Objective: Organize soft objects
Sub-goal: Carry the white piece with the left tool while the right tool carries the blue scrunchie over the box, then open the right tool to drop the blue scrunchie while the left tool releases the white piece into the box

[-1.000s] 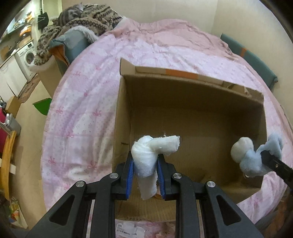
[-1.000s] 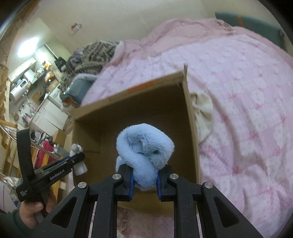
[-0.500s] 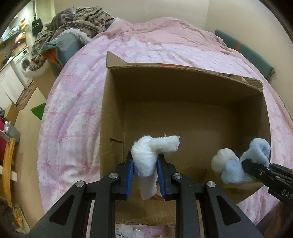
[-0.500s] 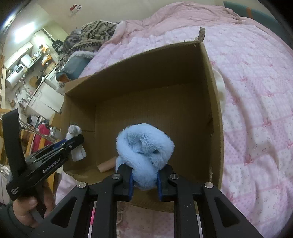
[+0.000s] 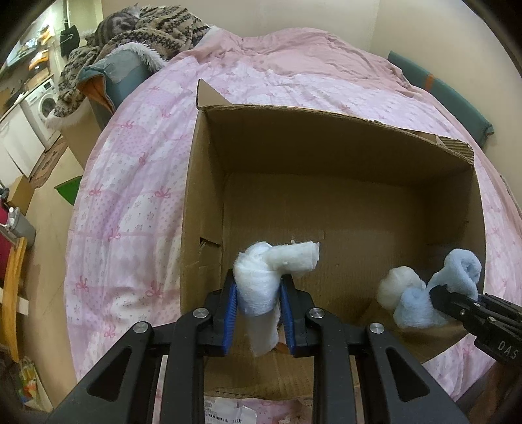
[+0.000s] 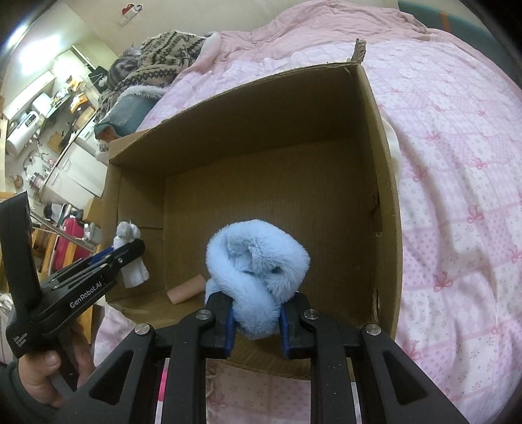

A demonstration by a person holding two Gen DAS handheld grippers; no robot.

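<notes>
An open cardboard box (image 5: 208, 182) (image 6: 383, 182) stands on a pink bed. My left gripper (image 5: 259, 310) is shut on a knotted white cloth (image 5: 261, 277) and holds it over the box's near left corner; it also shows in the right wrist view (image 6: 130, 257). My right gripper (image 6: 256, 319) is shut on a fluffy light-blue knotted sock (image 6: 257, 257) and holds it over the box's near edge. In the left wrist view this gripper (image 5: 440, 295) carries the blue bundle (image 5: 456, 274), which has a white part. A small pinkish roll (image 6: 186, 288) lies on the box floor.
The pink patterned quilt (image 5: 130, 195) covers the bed around the box. A brown knitted blanket (image 5: 146, 29) lies piled at the bed's far left. A pale cloth (image 6: 393, 146) lies against the box's right outer wall. A washing machine (image 5: 42, 104) and floor are left of the bed.
Both grippers have moved forward and down over the box with their soft bundles still held. The box now fills more of each view.
</notes>
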